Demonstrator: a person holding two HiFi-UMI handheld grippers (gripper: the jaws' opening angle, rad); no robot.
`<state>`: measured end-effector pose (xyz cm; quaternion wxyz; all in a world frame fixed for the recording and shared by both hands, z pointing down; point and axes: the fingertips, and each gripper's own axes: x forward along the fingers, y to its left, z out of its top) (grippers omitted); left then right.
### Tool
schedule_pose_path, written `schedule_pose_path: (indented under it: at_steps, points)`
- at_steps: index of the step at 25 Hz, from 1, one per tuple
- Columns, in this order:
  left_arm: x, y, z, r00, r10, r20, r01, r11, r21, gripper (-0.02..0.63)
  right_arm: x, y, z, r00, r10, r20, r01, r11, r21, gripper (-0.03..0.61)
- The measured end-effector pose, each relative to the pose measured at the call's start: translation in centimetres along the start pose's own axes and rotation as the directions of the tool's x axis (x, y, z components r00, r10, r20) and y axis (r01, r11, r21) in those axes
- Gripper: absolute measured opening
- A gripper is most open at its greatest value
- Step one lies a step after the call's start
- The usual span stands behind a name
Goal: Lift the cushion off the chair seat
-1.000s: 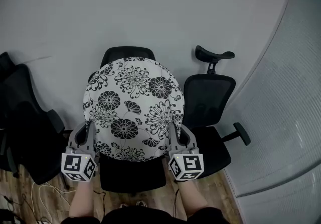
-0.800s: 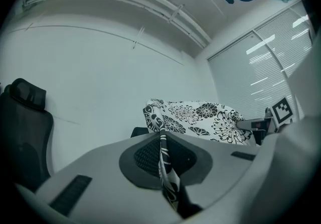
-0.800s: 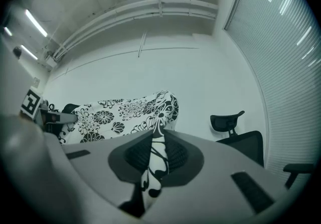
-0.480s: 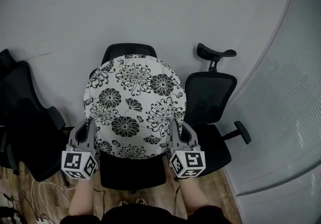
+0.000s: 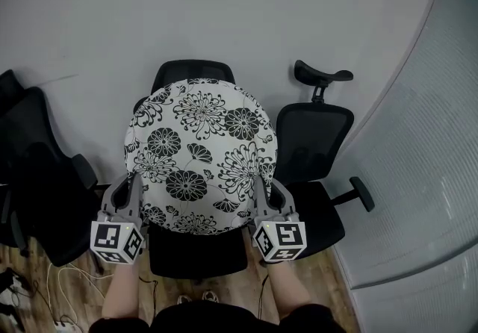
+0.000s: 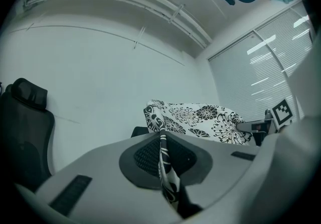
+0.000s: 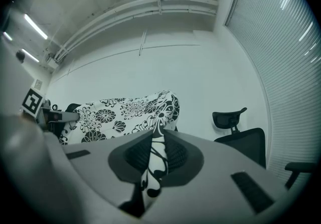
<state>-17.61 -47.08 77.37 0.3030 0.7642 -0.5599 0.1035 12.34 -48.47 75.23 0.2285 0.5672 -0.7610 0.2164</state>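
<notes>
A round white cushion with black flowers is held up above the black chair, whose back shows behind it. My left gripper is shut on the cushion's left edge, and my right gripper is shut on its right edge. In the left gripper view the printed fabric is pinched between the pads, with the cushion spreading to the right. The right gripper view shows the same pinch on the fabric, the cushion reaching left toward the other gripper.
A second black office chair with a headrest stands right of the cushion. More black chairs crowd the left. A plain wall lies behind, frosted glass at the right. Cables lie on the wooden floor.
The cushion and both grippers stay in place; the view has only shifted slightly.
</notes>
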Motion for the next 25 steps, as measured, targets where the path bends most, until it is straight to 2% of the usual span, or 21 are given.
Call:
schedule_pose_path:
  at_steps: [25]
  points:
    - [0.13,-0.06,0.13,1.000,0.004,-0.020,-0.005,1.000,-0.007,0.018,0.29,-0.31,-0.25,1.000,-0.003,-0.028,0.003,1.000,0.003,0.035]
